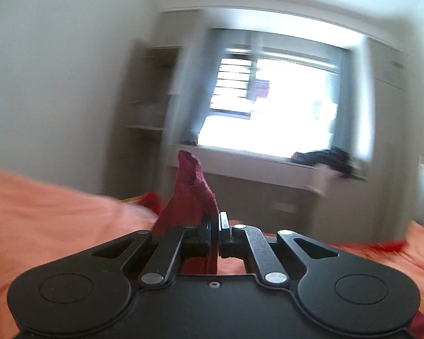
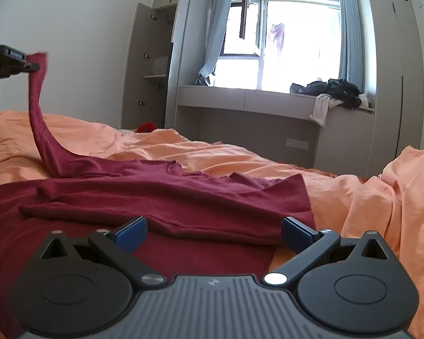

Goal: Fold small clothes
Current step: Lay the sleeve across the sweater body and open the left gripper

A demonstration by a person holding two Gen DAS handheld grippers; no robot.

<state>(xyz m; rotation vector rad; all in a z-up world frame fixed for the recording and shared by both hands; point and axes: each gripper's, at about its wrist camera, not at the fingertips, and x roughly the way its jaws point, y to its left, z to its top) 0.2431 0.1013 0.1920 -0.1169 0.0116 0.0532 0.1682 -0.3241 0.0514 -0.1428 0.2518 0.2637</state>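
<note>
A dark red long-sleeved shirt [image 2: 161,200] lies spread on the orange bed cover [image 2: 367,197]. My left gripper [image 1: 214,226] is shut on the end of one sleeve [image 1: 189,195] and holds it up in the air. In the right wrist view the left gripper [image 2: 32,66] is at the far left, with the sleeve [image 2: 39,118] stretched down from it to the shirt. My right gripper [image 2: 213,231] is open and empty, low over the shirt's near part, its blue pads [image 2: 131,230] apart.
A grey window bench [image 2: 268,101] with a pile of dark clothes [image 2: 330,90] stands behind the bed. An open grey wardrobe [image 2: 155,65] is at the left. A small red item [image 2: 145,127] lies at the bed's far edge. The left wrist view is motion-blurred.
</note>
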